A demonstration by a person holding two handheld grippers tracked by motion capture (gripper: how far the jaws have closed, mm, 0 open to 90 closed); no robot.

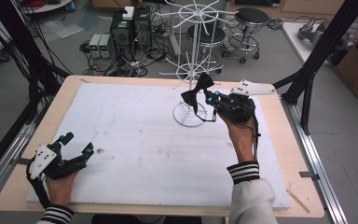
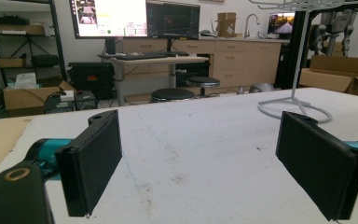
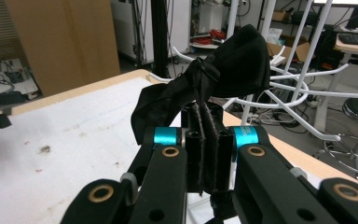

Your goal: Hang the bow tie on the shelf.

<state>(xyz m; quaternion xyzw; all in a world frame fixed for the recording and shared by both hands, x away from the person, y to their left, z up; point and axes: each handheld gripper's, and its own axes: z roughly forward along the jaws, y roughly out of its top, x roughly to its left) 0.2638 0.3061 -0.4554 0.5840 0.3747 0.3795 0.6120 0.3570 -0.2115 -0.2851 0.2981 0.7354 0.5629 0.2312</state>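
High view first: the right gripper (image 1: 208, 96) holds a black bow tie (image 1: 196, 89) in the air just beside the white wire rack (image 1: 192, 70) at the far side of the table (image 1: 279, 140). The bow tie is soft matte black fabric, two flared wings meeting at a narrow knot in the middle, with a thin black strap hanging from it in a loop towards the rack's round base. Its long axis runs on a slant, one wing up and away towards the rack's arms, the other down and towards the person's left. It hangs above the white mat (image 1: 144, 140) and touches neither mat nor table.

In the right gripper view the jaws are pressed together on the bow tie (image 3: 205, 84), pinching it at the knot; one wing bulges up to the right in front of the rack's white arms (image 3: 298, 88), the other droops to the left. The fabric shows no label, brand or print that can be read.

The left gripper (image 1: 77, 148) rests near the table's left front corner, well apart from the bow tie. In the left gripper view its jaws stand spread wide with bare mat (image 2: 205, 154) between them, and the rack's ring base (image 2: 293, 109) sits further off. Screens in the background carry writing too small to read.
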